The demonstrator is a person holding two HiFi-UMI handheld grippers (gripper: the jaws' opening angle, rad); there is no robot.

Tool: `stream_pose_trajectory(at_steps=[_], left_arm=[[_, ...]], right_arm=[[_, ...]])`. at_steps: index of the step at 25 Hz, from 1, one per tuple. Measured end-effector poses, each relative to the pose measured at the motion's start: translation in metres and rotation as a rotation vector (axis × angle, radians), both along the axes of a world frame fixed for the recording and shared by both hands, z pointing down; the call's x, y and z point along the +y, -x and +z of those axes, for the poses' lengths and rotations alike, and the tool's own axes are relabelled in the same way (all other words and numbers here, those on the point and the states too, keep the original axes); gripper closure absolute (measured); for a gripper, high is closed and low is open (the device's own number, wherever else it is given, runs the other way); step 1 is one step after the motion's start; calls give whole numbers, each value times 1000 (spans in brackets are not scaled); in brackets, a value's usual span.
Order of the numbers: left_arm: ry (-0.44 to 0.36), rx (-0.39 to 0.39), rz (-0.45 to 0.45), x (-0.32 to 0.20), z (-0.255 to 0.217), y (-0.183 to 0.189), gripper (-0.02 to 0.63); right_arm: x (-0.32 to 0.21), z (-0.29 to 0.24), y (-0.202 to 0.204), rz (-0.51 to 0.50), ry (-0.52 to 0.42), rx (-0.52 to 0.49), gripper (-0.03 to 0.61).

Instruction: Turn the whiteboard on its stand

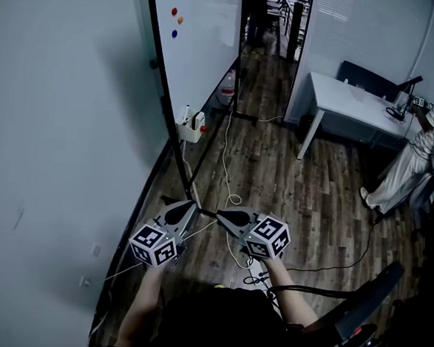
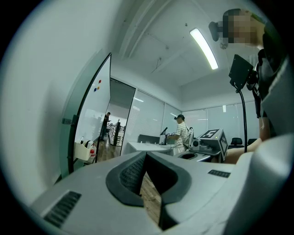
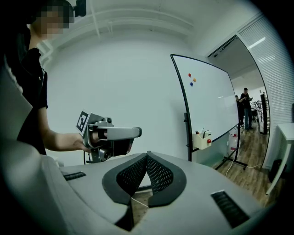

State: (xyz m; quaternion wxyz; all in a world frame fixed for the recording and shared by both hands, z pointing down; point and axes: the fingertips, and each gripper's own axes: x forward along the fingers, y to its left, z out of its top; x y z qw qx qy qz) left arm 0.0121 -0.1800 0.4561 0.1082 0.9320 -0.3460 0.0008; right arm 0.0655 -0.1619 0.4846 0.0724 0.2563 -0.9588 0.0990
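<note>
Closed and empty, the left hand-held gripper (image 1: 189, 206) and right hand-held gripper (image 1: 223, 215) hang well short of the upright whiteboard (image 1: 200, 42) ahead (already turned or not, one cannot tell).

Wall (image 1: 57, 121) closes off the L side. Whiteboard (image 1: 201, 34) stands just beside it, edge-on ahead. White caddy (image 1: 193, 129) projects from the board's lower edge. Floor (image 1: 297, 189) R of the board is open for passage, crossed by a white cable (image 1: 227, 151). Desk (image 1: 355, 104) and standing person (image 1: 418, 153) limit the far R.

Wooden floor (image 1: 333, 214): whiteboard stand (image 1: 182, 163), white cable (image 1: 225, 158)
</note>
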Motion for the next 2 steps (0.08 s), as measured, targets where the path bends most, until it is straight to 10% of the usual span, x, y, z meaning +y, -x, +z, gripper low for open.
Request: stream_pose_trajectory(at_steps=[2], left_arm=[[4, -5, 2, 0, 2, -3, 609]], right_arm=[[0, 1, -3, 3, 3, -2, 561]])
